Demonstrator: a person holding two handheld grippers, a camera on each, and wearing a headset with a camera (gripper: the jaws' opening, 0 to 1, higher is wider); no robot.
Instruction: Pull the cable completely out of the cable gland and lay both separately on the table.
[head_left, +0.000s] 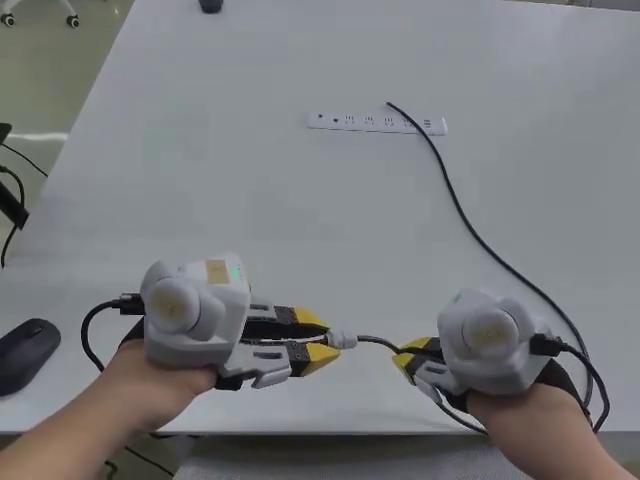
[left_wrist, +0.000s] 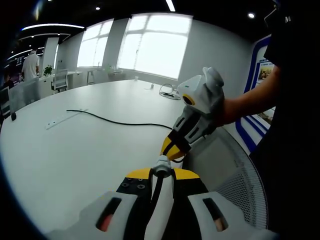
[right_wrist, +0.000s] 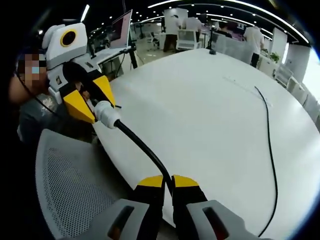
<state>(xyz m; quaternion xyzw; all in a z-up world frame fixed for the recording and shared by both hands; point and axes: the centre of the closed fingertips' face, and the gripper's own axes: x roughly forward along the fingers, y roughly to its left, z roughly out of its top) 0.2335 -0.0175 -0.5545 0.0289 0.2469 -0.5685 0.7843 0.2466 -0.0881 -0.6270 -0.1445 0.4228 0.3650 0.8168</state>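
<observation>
Left gripper (head_left: 326, 342) clamps the cable gland (head_left: 344, 340), right gripper (head_left: 404, 358) pinches the cable (head_left: 378, 343) just beside it, cable axis running straight between them over the table (head_left: 300, 220) edge.

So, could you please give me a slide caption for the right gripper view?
Right gripper shut on the black cable, left gripper holding the white cable gland.

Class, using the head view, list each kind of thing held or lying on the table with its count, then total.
tools: 2 (left tool, right tool)
cable gland: 1
cable: 1
power strip with cord: 1
mouse: 1
dark object, far edge: 1
Total: 7
</observation>
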